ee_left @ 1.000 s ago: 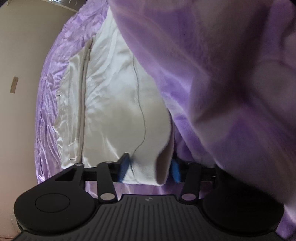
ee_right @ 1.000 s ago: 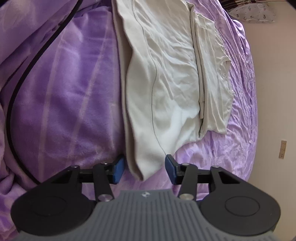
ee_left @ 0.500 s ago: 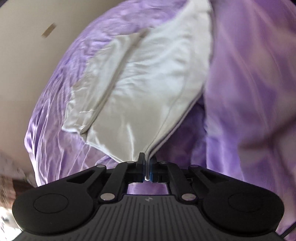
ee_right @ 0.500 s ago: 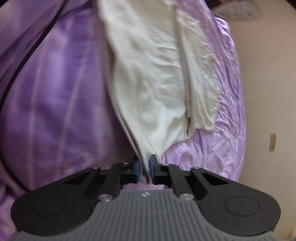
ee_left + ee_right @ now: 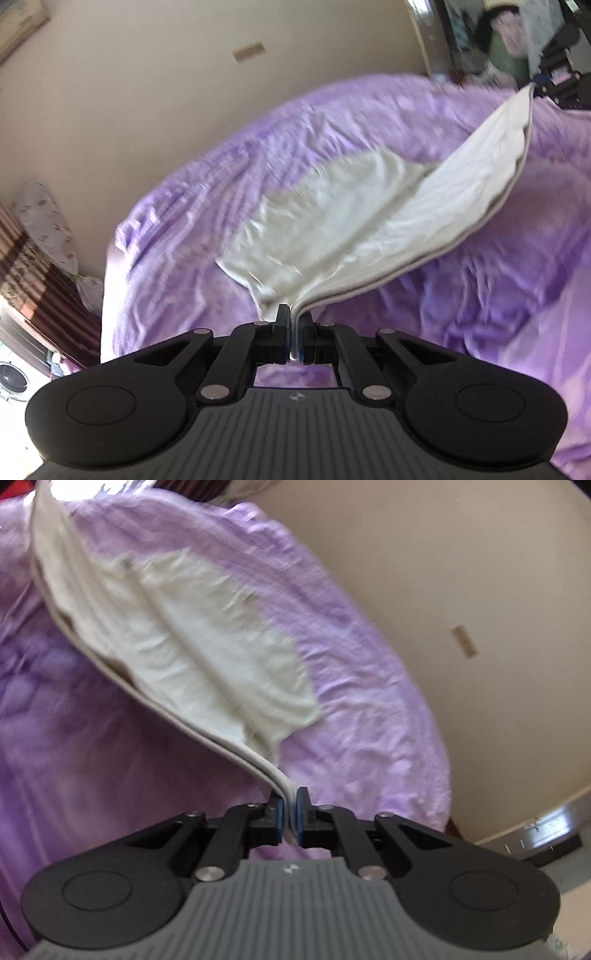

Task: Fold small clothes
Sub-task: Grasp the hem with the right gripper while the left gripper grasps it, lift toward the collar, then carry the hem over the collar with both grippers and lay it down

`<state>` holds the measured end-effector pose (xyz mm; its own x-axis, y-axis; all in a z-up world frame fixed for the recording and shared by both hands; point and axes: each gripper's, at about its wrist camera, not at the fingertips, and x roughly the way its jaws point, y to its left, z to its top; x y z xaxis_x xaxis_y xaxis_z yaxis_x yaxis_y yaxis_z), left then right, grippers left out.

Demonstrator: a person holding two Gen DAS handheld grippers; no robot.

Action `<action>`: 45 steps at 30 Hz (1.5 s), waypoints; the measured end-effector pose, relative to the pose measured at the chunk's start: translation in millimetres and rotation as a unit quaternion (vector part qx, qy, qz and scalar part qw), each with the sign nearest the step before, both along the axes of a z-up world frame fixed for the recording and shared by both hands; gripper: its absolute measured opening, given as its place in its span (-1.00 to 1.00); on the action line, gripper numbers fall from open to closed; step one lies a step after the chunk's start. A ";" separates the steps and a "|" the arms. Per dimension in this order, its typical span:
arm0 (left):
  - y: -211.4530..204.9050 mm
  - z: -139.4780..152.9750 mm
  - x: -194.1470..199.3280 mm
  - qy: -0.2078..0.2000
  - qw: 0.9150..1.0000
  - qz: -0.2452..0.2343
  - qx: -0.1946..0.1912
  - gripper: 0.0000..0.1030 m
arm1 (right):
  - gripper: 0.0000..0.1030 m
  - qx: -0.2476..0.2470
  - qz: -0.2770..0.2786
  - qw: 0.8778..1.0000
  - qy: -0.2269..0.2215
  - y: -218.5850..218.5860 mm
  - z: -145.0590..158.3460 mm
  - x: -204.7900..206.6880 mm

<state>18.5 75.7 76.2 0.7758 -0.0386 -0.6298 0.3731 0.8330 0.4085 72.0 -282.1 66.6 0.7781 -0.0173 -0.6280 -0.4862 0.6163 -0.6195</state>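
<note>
A cream-white garment (image 5: 332,221) lies partly folded on a purple bedspread (image 5: 192,206). My left gripper (image 5: 294,332) is shut on one corner of its near edge and holds it lifted. My right gripper (image 5: 290,812) is shut on the other corner of the same edge of the garment (image 5: 177,642). The edge hangs taut between them, raised off the bed. The right gripper also shows far off in the left wrist view (image 5: 543,83), pinching the cloth. The far part of the garment rests on the bedspread (image 5: 351,686).
A beige wall (image 5: 166,92) runs behind the bed, with a small wall plate (image 5: 249,51). A striped curtain (image 5: 33,280) and a patterned pillow (image 5: 44,225) sit at the left. Clutter stands at the far right (image 5: 509,33). Floor edge shows at the right (image 5: 546,830).
Both grippers closed on the garment's near edge about half a second ago. Since then both have lifted it and swung upward, so the wall and room come into view.
</note>
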 end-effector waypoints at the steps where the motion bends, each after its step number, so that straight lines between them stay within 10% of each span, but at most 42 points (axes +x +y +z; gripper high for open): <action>1: 0.2 6.9 -1.4 -0.010 1.000 0.003 -0.001 -0.94 | -1.00 0.013 -0.006 1.000 -0.012 -0.1 9.3 -0.5; 12: 12.8 66.5 -32.5 -0.067 0.997 0.016 -0.027 -0.94 | -1.00 0.059 -0.025 0.993 -0.100 3.3 77.0 -36.0; 22: 13.7 45.8 -5.6 -0.045 0.998 0.029 -0.014 -0.94 | -1.00 0.055 -0.021 0.997 -0.055 8.1 63.3 -33.1; 34: 21.4 47.6 125.4 -0.039 0.996 0.072 0.026 -0.94 | -1.00 0.102 -0.047 0.992 -0.054 12.8 59.6 102.7; 45: 25.4 -29.9 261.9 0.030 0.993 0.113 0.016 -0.94 | -1.00 0.115 -0.076 0.990 0.001 37.2 -5.0 265.1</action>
<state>280.4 101.1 46.3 0.7235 0.1529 -0.6732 0.2031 0.8848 0.4193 337.1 -244.9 61.6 0.7761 0.0104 -0.6305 -0.3787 0.8072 -0.4528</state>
